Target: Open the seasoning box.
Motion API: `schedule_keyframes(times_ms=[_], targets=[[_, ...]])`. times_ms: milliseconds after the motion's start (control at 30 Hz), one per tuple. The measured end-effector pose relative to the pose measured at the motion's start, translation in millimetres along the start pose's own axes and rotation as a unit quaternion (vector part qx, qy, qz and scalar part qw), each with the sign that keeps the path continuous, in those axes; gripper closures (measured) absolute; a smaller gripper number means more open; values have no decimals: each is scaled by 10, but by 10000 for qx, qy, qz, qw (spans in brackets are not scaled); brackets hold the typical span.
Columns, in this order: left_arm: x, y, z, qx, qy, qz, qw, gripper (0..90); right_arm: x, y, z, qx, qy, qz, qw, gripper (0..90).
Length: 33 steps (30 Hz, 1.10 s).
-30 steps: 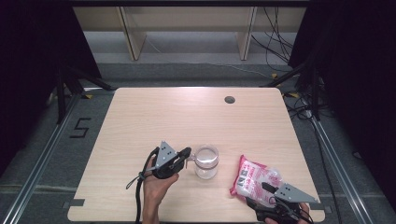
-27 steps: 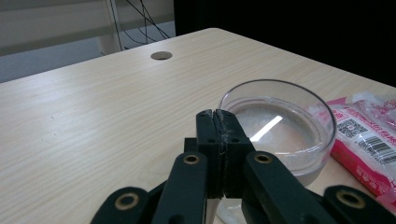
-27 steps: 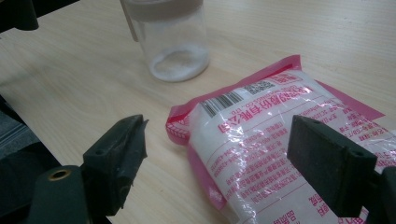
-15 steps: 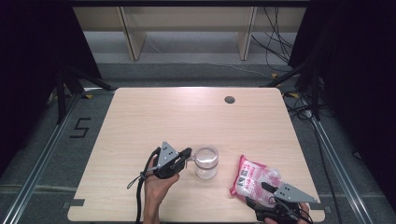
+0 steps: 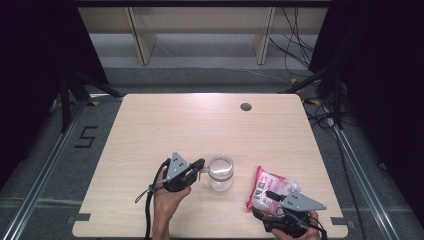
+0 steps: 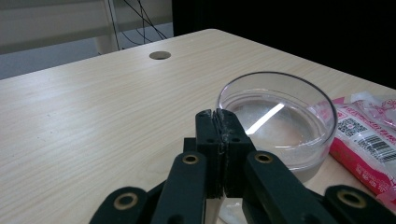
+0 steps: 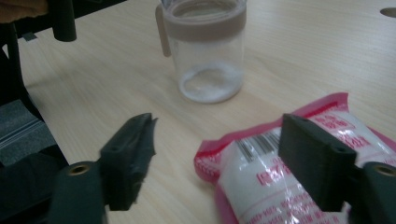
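Note:
A clear glass jar with a pale band below its rim stands upright near the table's front middle. It looks empty apart from a whitish film at the bottom. My left gripper is shut, its tips just beside the jar's rim, and I see nothing held between them. A thin strap hangs at the jar's side. A pink and white sealed packet lies flat to the jar's right. My right gripper is open at the packet's near end, one jaw above the packet and one above bare wood.
The light wooden table has a round cable hole at its far right. The front edge runs close under both hands. Shelving and loose cables lie on the floor beyond the far edge.

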<state>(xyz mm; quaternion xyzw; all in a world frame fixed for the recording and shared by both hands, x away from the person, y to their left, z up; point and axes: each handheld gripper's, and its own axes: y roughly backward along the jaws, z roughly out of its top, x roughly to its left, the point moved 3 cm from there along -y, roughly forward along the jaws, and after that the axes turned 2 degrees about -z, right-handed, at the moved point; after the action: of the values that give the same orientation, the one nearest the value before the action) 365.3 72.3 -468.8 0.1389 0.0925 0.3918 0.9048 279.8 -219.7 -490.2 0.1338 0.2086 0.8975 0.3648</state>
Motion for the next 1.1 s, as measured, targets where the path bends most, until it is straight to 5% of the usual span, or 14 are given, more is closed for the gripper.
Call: schedule_keyframes(times_ms=[133, 400, 567, 833, 867, 1100], targets=[[0, 1, -1, -3, -1, 5, 10000, 881, -25, -58, 77, 7, -310, 71, 9995, 463], [5, 3, -7, 2, -30, -2, 10000, 881, -91, -261, 249, -6, 69, -35, 10000, 638], [11, 2, -16, 16, -63, 40, 10000, 881, -84, -385, 337, -53, 83, 41, 9999, 715], [35, -30, -73, 165, -35, 135, 9998, 870, -89, -571, 493, -192, 535, 18, 9984, 844], [54, -19, -66, 194, -167, 107, 9996, 866, -74, -583, 514, -169, 466, 65, 9987, 847], [56, -12, -66, 169, -99, 144, 9997, 865, -28, -688, 674, -309, 482, 150, 9982, 881]])
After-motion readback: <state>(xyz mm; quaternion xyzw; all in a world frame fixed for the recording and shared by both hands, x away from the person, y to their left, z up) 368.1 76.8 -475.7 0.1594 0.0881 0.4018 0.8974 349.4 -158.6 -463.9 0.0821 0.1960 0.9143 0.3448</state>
